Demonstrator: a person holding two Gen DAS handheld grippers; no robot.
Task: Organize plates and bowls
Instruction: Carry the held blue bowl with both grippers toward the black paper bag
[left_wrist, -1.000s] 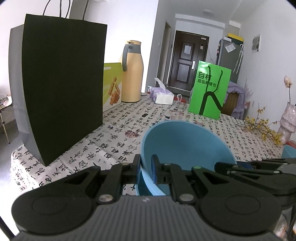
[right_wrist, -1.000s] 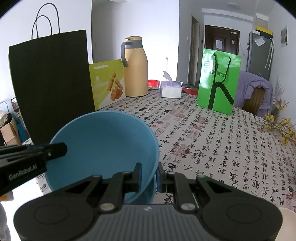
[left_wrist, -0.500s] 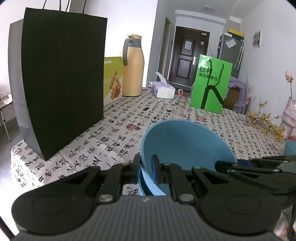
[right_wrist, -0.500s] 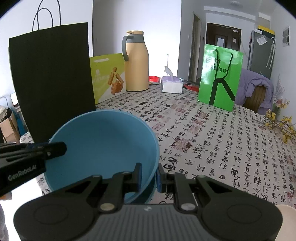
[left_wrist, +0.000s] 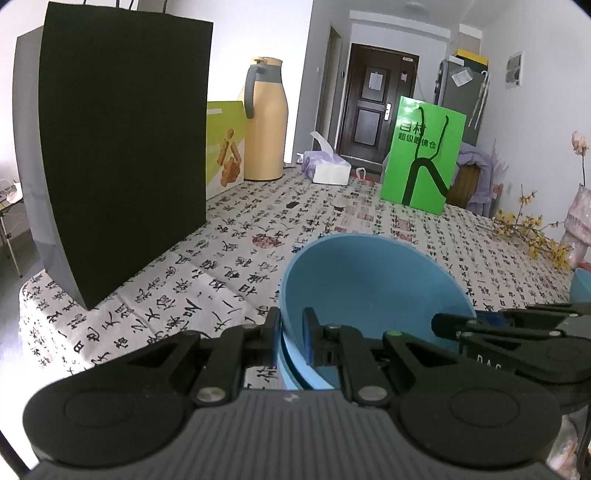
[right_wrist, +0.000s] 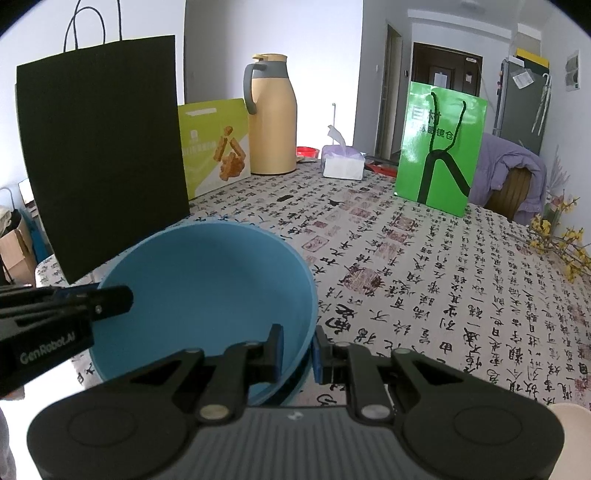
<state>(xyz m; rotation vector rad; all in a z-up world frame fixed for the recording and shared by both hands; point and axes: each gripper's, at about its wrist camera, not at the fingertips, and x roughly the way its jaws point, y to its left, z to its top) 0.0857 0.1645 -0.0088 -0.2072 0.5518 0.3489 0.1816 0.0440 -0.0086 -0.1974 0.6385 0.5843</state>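
The table (right_wrist: 443, 295), under a cloth printed with calligraphy, carries everything. The black paper bag (left_wrist: 122, 155) stands at its edge and serves as landmark: the blue bowl (left_wrist: 369, 288) sits just in front of and to the right of it, apparently nested in a second blue bowl (left_wrist: 295, 373) whose rim peeks out below.

The left gripper (left_wrist: 291, 339) pinches the bowl's near-left wall, jaws narrow. The right gripper (right_wrist: 297, 349) clamps the near-right wall likewise.

To seat it well, both hands should probably lower evenly and release together, keeping the rims level.

The lower bowl is mostly hidden. Far right of the bag, another blue rim (left_wrist: 581, 284) is cut off.
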